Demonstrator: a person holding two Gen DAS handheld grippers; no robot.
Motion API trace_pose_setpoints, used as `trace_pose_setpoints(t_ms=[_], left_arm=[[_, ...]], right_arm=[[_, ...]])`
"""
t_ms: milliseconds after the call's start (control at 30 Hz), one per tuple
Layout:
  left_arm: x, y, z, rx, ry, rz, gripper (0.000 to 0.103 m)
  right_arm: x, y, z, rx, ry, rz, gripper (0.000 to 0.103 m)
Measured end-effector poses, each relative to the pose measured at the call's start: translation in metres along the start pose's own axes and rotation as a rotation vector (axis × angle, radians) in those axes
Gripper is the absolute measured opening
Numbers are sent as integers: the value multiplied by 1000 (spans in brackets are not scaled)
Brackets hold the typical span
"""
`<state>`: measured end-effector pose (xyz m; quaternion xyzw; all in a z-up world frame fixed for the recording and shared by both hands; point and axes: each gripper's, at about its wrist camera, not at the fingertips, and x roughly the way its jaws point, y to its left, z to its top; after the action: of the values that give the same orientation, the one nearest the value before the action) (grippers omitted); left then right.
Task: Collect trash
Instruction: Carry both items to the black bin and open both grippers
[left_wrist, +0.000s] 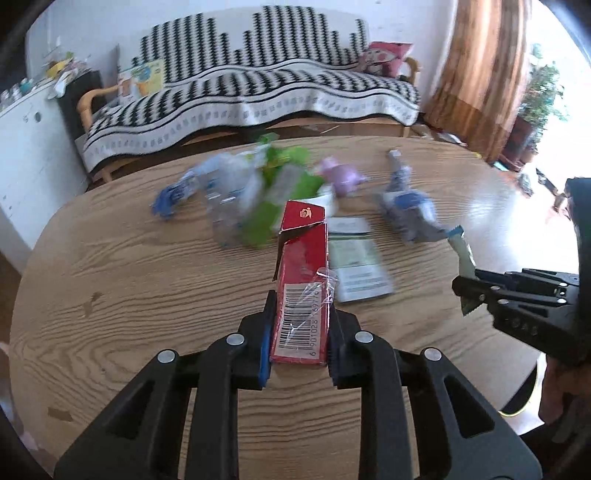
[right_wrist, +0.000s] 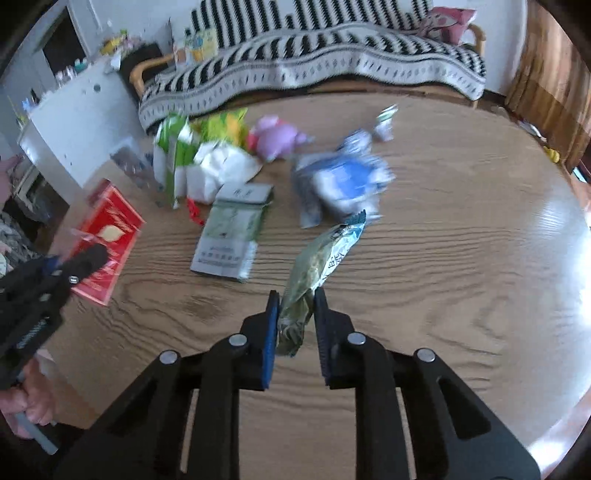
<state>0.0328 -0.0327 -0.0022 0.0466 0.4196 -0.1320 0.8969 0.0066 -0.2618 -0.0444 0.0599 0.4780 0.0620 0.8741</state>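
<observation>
My left gripper (left_wrist: 300, 314) is shut on a red carton (left_wrist: 303, 280) with a barcode, held above the wooden table (left_wrist: 147, 266). In the right wrist view the same red carton (right_wrist: 107, 240) shows at the left, in the left gripper (right_wrist: 88, 260). My right gripper (right_wrist: 297, 306) is shut on a silvery green snack wrapper (right_wrist: 317, 266) lifted off the table (right_wrist: 443, 277). From the left wrist view, that wrapper (left_wrist: 461, 251) sticks out of the right gripper (left_wrist: 467, 291) at the right edge.
More trash lies on the far half of the table: a flat green-white packet (right_wrist: 229, 236), a blue-white bag (right_wrist: 343, 184), a green carton (right_wrist: 173, 162), white crumpled paper (right_wrist: 218, 170), a pink wrapper (right_wrist: 277, 136). A striped sofa (left_wrist: 258, 85) stands behind; a white cabinet (left_wrist: 26, 147) at left.
</observation>
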Motion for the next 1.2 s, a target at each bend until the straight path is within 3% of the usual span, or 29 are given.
trace_pose_setpoints(t_ms=[233, 400, 500, 667, 767, 933, 1200], left_arm=[[3, -114, 6, 124, -16, -175, 22], [8, -220, -8, 247, 14, -338, 22], [11, -293, -34, 347, 62, -457, 22], [21, -375, -84, 479, 152, -593, 22], [33, -408, -112, 561, 185, -605, 21], [50, -432, -139, 635, 235, -616, 21], [77, -436, -137, 632, 273, -588, 21]], right_arm=[[-69, -95, -34, 109, -82, -120, 19], [-116, -187, -93, 265, -92, -229, 19], [-133, -230, -135, 356, -69, -286, 19], [-138, -286, -198, 496, -1, -305, 19], [-131, -310, -220, 565, 46, -268, 19], [-127, -321, -227, 573, 59, -256, 19], [-116, -321, -223, 569, 80, -227, 19]])
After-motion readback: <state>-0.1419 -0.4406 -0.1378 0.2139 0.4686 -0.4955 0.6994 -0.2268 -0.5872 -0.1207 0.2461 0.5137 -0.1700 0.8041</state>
